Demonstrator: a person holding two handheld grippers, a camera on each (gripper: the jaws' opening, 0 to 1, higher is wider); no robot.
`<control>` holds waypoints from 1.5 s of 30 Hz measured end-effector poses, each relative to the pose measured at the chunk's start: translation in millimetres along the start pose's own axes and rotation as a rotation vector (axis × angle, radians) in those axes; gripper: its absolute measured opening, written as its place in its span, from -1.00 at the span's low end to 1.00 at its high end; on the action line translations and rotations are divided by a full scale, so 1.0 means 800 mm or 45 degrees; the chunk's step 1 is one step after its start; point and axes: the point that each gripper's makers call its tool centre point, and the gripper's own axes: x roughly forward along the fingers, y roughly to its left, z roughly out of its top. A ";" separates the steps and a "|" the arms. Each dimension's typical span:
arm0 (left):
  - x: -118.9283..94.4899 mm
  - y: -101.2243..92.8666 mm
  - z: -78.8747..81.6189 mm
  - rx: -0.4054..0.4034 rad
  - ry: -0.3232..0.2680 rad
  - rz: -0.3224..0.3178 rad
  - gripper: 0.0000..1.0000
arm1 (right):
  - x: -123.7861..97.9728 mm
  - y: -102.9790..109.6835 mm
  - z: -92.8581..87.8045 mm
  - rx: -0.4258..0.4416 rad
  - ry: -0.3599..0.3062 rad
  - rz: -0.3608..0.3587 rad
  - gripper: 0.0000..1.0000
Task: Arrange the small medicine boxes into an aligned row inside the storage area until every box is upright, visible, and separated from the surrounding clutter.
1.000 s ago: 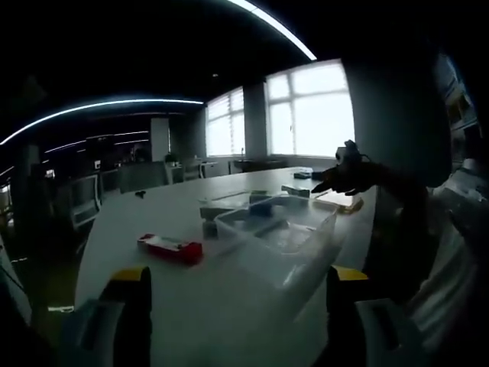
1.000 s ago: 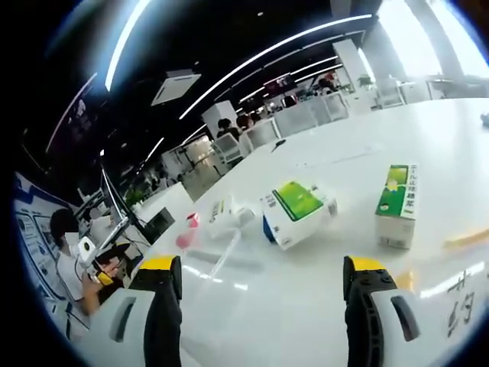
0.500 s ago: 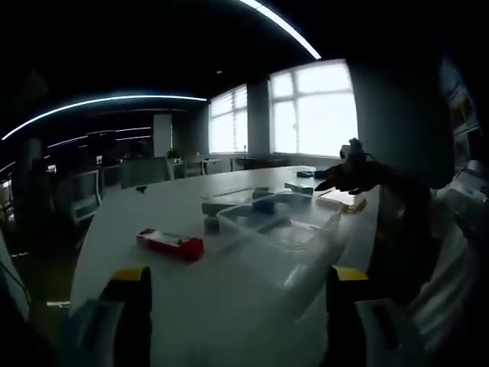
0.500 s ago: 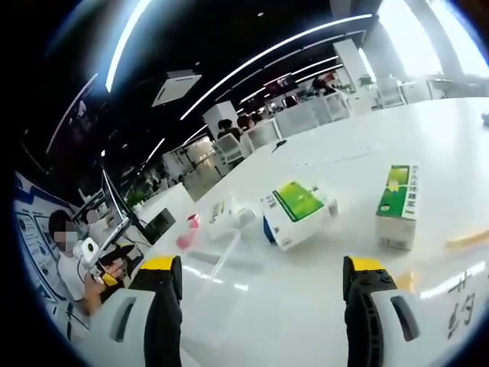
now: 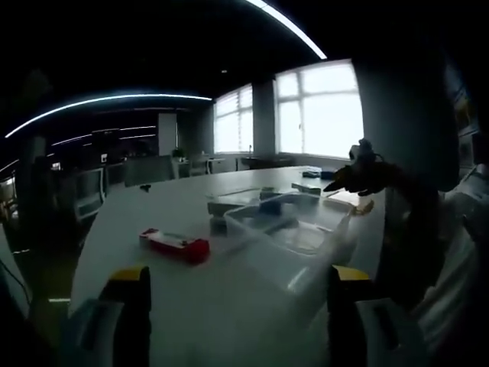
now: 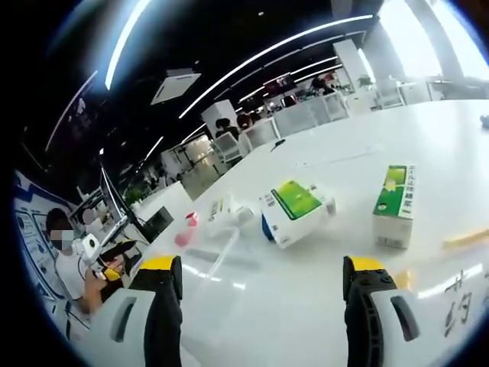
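Though unreadable, green-labelled medicine box (image 6: 395,205) upright.

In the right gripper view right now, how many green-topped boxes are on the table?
2: one box at right, lying separately, and one tilted box at centre. Others may be out of frame.

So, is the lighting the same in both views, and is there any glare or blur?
No: the left gripper view is dim, the windows blown out, the clear bin and red box soft; the right gripper view is bright, with glare on the table and the green boxes fairly sharp.
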 end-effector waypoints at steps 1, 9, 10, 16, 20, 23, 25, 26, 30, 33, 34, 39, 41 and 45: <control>0.001 0.000 0.000 -0.002 0.002 0.001 0.92 | 0.000 0.000 0.000 -0.003 0.003 0.000 0.70; 0.012 0.002 0.004 -0.001 -0.002 0.003 0.93 | -0.003 0.002 0.000 -0.110 0.008 -0.027 0.69; 0.013 0.001 0.004 0.004 -0.002 0.000 0.93 | -0.002 0.002 -0.001 -0.133 0.011 -0.030 0.69; 0.022 0.003 0.006 -0.006 -0.014 0.002 0.93 | -0.004 0.008 0.010 -0.327 -0.092 -0.035 0.67; 0.021 0.005 0.011 0.013 -0.006 0.023 0.93 | -0.011 -0.006 0.018 -0.410 -0.137 -0.134 0.67; 0.022 0.007 0.012 0.016 0.002 0.031 0.93 | -0.012 -0.009 0.010 -0.440 -0.122 -0.143 0.67; 0.023 0.009 0.013 0.016 0.004 0.045 0.93 | -0.017 -0.011 0.008 -0.451 -0.139 -0.159 0.67; 0.023 0.009 0.014 0.019 0.004 0.046 0.93 | -0.020 -0.011 0.006 -0.452 -0.141 -0.158 0.67; 0.025 0.011 0.017 0.020 0.012 0.065 0.92 | -0.035 -0.013 0.000 -0.492 -0.164 -0.222 0.68; 0.024 0.012 0.018 0.017 0.013 0.080 0.92 | -0.045 -0.016 0.003 -0.504 -0.198 -0.286 0.68; 0.023 0.012 0.018 0.014 0.010 0.084 0.91 | -0.045 -0.013 0.002 -0.500 -0.203 -0.288 0.68; 0.022 0.009 0.020 0.000 -0.008 0.085 0.89 | -0.044 -0.001 -0.004 -0.495 -0.203 -0.290 0.66; 0.023 0.011 0.021 -0.012 -0.015 0.082 0.89 | -0.044 0.003 -0.001 -0.487 -0.234 -0.297 0.67; 0.022 0.020 0.019 -0.029 -0.026 0.084 0.89 | -0.040 0.011 -0.004 -0.488 -0.246 -0.285 0.67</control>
